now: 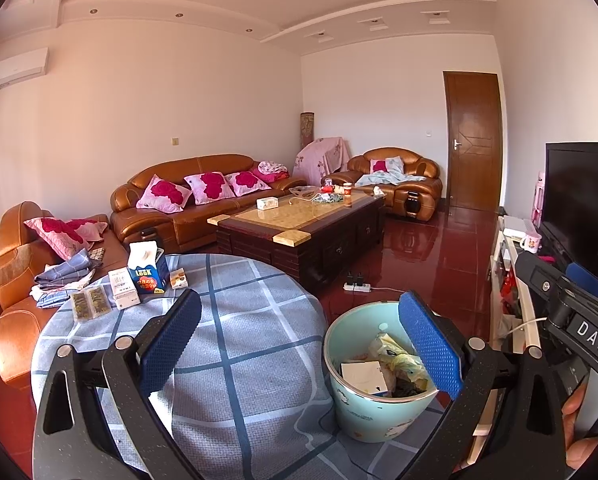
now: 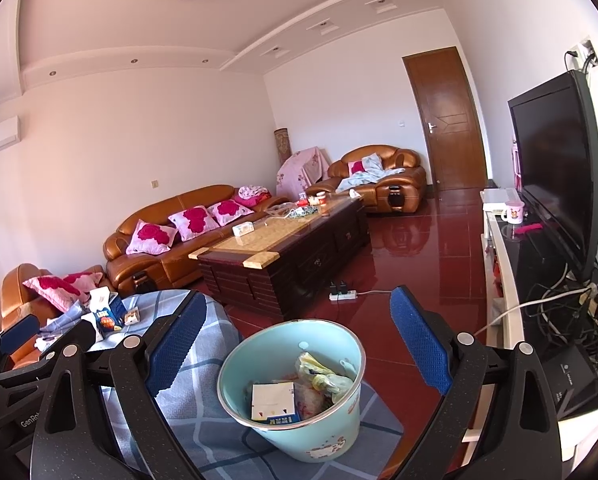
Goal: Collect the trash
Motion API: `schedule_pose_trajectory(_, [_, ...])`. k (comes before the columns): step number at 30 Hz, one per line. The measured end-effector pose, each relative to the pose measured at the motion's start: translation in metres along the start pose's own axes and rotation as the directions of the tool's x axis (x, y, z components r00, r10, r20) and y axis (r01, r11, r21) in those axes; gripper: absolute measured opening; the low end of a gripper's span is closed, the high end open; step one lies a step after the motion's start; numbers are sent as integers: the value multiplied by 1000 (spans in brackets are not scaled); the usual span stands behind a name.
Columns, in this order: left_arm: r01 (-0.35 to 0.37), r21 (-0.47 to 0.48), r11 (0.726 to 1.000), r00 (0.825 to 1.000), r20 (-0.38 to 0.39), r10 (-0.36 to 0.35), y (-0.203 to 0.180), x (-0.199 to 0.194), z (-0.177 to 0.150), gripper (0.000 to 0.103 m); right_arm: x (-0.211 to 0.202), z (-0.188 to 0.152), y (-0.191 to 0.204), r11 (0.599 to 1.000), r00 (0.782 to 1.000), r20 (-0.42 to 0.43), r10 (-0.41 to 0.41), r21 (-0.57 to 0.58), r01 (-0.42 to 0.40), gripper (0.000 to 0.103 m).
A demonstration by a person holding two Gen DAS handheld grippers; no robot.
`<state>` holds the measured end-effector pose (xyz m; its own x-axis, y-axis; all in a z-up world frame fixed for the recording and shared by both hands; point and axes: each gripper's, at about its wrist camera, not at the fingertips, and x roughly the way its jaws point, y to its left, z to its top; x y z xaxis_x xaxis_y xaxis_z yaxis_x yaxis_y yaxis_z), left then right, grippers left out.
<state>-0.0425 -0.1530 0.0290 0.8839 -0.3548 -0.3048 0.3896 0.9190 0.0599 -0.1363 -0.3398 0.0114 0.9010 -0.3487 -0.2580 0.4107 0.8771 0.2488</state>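
A light blue trash bin stands on the floor beside a round table with a blue checked cloth. Inside lie a white box and crumpled yellow wrappers. My left gripper is open and empty, spanning the table edge and the bin. My right gripper is open and empty above the bin. On the table's far side sit a blue tissue box, a white carton, two dark packets and a small box.
Leather sofas with pink pillows line the left wall. A dark coffee table stands mid-room, with a power strip on the red floor. A TV on a white stand with cables fills the right.
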Motion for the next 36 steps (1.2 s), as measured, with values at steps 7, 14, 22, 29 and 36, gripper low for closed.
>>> schedule_pose_trajectory(7, [0, -5, 1000, 1000, -7, 0, -1, 1, 2, 97, 0, 0, 0, 1000, 1000, 0, -1, -1, 1, 92])
schedule_pose_trajectory(14, [-37, -20, 999, 999, -34, 36, -2, 7, 2, 97, 0, 0, 0, 1000, 1000, 2, -1, 0, 1, 92])
schedule_pose_trajectory(22, [-42, -22, 999, 998, -54, 41, 0, 12, -1, 97, 0, -1, 1, 1000, 1000, -2, 1, -1, -1, 92])
schedule_pose_trajectory(29, [-35, -35, 999, 997, -63, 33, 1, 13, -3, 97, 0, -1, 2, 1000, 1000, -6, 0, 2, 0, 92])
schedule_pose_trajectory(36, [-56, -57, 997, 996, -68, 53, 5, 12, -2, 97, 3, 0, 2, 1000, 1000, -19, 4, 0, -4, 92])
